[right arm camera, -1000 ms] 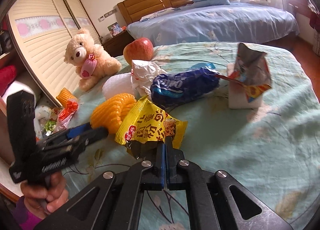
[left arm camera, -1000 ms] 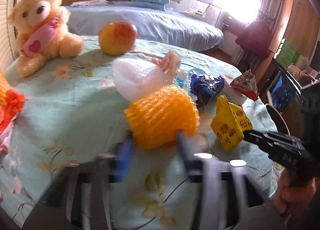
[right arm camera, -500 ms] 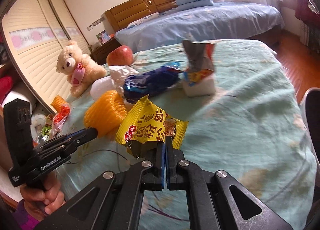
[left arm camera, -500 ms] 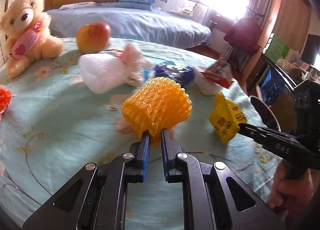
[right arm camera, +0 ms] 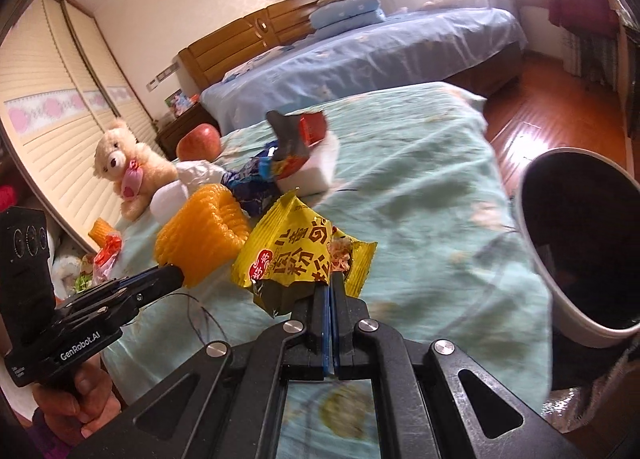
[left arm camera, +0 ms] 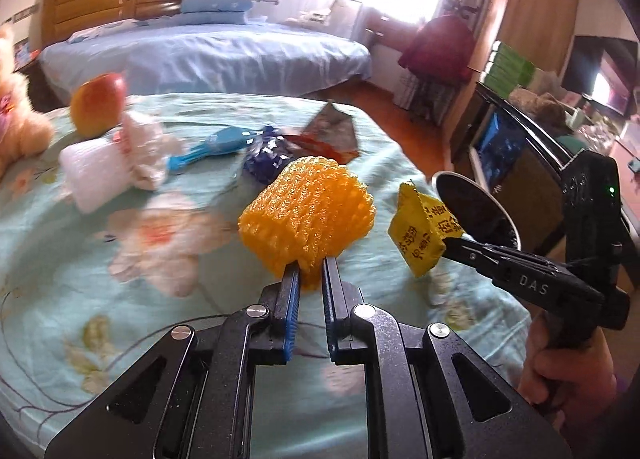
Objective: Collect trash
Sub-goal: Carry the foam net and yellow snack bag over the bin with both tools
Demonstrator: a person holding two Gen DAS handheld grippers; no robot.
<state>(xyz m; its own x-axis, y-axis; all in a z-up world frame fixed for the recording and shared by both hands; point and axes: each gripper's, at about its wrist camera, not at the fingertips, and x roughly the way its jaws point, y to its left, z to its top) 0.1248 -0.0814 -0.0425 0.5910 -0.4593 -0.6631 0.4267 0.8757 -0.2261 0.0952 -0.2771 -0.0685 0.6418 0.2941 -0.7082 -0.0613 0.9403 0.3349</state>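
My left gripper (left arm camera: 310, 263) is shut on the lower edge of an orange foam fruit net (left arm camera: 308, 211), held above the teal bedspread (left arm camera: 80, 259). My right gripper (right arm camera: 330, 283) is shut on a crumpled yellow snack wrapper (right arm camera: 296, 255). In the left wrist view that wrapper (left arm camera: 422, 231) hangs just right of the net, in front of a white bin (left arm camera: 440, 179) with a dark inside. The right wrist view shows the bin (right arm camera: 572, 323) close at the right, beside the bed's edge. The orange net (right arm camera: 200, 231) and left gripper (right arm camera: 176, 279) are at its left.
On the bedspread lie a white foam piece (left arm camera: 96, 175), a blue wrapper (left arm camera: 266, 159), a red and silver wrapper (left arm camera: 332, 131) and a blue plastic item (left arm camera: 216, 143). An apple (left arm camera: 98, 105) and a teddy bear (right arm camera: 124, 167) sit farther back. A blue bed (left arm camera: 200, 55) stands behind.
The left jaws have closed on the orange net and lifted it. Both grippers have carried their loads to the right across the bed, and the bin has come into view.
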